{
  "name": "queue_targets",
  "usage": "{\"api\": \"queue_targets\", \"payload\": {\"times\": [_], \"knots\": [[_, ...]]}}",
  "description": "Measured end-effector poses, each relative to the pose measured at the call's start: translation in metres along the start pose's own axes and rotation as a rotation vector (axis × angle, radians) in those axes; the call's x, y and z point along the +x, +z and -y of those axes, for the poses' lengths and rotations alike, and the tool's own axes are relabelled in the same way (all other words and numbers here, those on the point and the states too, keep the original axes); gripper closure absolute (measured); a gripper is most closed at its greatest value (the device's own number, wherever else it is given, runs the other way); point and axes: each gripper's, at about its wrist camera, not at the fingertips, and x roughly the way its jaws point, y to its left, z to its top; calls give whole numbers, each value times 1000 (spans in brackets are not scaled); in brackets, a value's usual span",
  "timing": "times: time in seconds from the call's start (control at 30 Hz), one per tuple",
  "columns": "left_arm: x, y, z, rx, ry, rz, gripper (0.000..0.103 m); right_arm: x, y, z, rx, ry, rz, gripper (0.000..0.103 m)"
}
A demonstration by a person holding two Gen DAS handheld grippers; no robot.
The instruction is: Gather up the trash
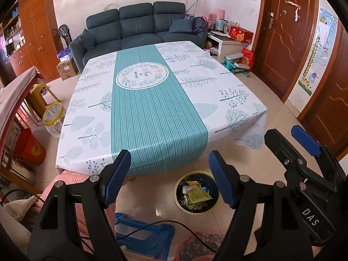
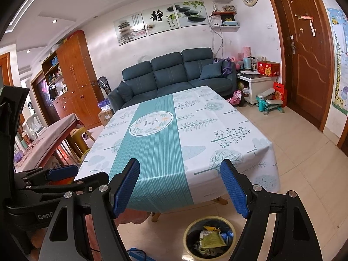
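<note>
- While I scan from the left edge, I see a yellow-rimmed mesh basket (image 1: 52, 111) on the floor beside the bench (image 1: 152, 100), and a red bucket (image 1: 29, 146) nearer to me.
- My left gripper (image 1: 169, 180) hangs above the near edge of the bench with its jaws spread wide and nothing between the blue pads (image 1: 118, 177).
- Ahead of it, the bench wears a cloth with a teal striped runner (image 1: 156, 117) and a round leaf emblem (image 1: 142, 75); I see nothing lying on it.
- Beyond the bench stands a dark blue sofa (image 1: 139, 28) against the wall.
- On the floor just below the bench edge sits the trash bin (image 1: 196, 192), yellow-rimmed with a dark liner; the trash (image 1: 196, 194), crumpled wrappers and a yellow-green packet, lies inside it.
- My right gripper (image 2: 180, 188) is beside the left one, jaws likewise spread and holding nothing; from its own camera the bin (image 2: 208, 238) shows between and below its pads (image 2: 235, 190).
- At the far right stands a wooden door (image 2: 304, 50).
</note>
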Motion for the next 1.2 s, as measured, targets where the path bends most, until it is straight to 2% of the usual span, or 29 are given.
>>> {"api": "queue_targets", "payload": {"times": [0.63, 0.97, 1.2], "knots": [[3, -6, 8, 13, -9, -8, 31, 18, 0, 15, 3, -30, -5, 25], [10, -6, 9, -2, 3, -21, 31, 28, -5, 12, -107, -35, -11, 25], [17, -4, 9, -23, 34, -17, 31, 41, -10, 9, -156, -42, -47, 25]]}}
